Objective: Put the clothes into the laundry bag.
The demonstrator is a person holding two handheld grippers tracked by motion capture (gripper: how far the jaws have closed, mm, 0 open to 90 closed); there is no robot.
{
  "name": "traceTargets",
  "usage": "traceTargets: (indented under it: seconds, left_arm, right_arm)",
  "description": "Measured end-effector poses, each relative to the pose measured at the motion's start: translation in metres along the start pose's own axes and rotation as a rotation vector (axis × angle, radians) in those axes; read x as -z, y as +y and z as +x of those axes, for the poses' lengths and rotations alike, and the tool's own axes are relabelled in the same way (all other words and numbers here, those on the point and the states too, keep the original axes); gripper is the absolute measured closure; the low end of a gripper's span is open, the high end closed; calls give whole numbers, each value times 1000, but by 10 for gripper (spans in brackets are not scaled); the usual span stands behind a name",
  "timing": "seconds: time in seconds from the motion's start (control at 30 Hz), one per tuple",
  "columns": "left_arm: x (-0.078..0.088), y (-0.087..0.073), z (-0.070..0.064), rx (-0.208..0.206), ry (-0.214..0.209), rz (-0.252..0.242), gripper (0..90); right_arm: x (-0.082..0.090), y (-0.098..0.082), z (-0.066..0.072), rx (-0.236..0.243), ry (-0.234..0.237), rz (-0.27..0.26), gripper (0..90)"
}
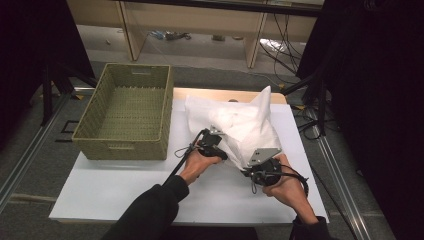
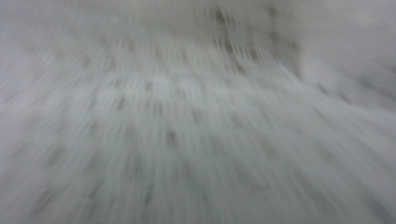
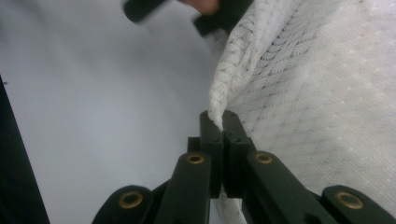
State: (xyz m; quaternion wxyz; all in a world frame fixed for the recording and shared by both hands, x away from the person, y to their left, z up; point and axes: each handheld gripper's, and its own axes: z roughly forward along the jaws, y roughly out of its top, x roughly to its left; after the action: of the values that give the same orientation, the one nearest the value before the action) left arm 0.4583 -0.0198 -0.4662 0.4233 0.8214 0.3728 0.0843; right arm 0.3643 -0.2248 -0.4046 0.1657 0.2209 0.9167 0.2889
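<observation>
Toward the far right corner of the white counter (image 1: 125, 195) lies a bunched white lace cloth (image 1: 235, 125), one corner peaked upward. At its near edge the right claw (image 3: 218, 122) is pressed together, pinching the cloth's hem. The left claw (image 1: 216, 145) is pushed against the cloth's left side; its jaws' spread cannot be told. A woven basket (image 1: 90, 125) sits at the far left.

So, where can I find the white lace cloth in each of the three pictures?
High view: white lace cloth bunched right of centre, beside the basket.
Left gripper view: blurred cloth across the frame.
Right gripper view: cloth at right, pinched by the right hand-held gripper.
Shared landmark: the cloth itself.
</observation>
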Motion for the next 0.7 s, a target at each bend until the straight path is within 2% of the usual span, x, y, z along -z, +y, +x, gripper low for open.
traceTargets:
  seconds: [0.03,0.07,0.1,0.13,0.2,0.23,0.27,0.3,0.4,0.43,0.47,0.5,0.53,0.57,0.6,0.67,0.7]
  left_arm:
    - [11,-3,1,-5,-2,34,403]
    - [23,-8,3,-15,17,51,358]
    - [31,-10,6,-33,49,70,339]
    - [40,-13,10,-26,99,83,340]
    - [53,-19,20,-18,134,85,367]
    - [56,-23,26,10,142,86,387]
    - [57,-25,29,9,146,91,396]
    - [56,-28,33,-12,154,106,412]
    - [45,-36,37,42,158,94,423]
    - [39,-38,38,43,148,86,420]
    - [33,-38,38,61,138,86,412]
    - [28,-38,39,80,132,83,405]
    - [22,-37,40,88,138,76,406]
    - [17,-36,40,80,148,72,435]
    - [15,-34,40,42,154,68,467]
    - [11,-33,40,-39,104,56,676]
    - [11,-35,40,-60,95,46,832]
  right_arm:
    - [0,0,1,-25,12,8,900]
    - [-2,0,-1,-6,1,-2,900]
    - [-2,0,-1,-7,10,8,900]
    - [-3,0,1,-28,16,13,900]
    - [-5,1,0,-10,12,12,899]
    - [-4,2,0,-3,10,21,899]
    - [-6,2,1,-2,4,11,898]
    - [-5,2,1,-6,4,12,898]
    - [-6,2,1,-2,0,11,898]
    - [-6,3,1,-2,-3,14,898]
    - [-5,4,-1,15,-2,22,897]
    - [-7,3,1,0,1,10,897]
    - [-8,3,0,5,-3,11,896]
    - [-8,3,0,6,-8,10,896]
    - [-8,3,0,1,-2,12,896]
    - [-7,2,0,-14,3,13,895]
    - [-7,2,-2,7,-8,9,895]
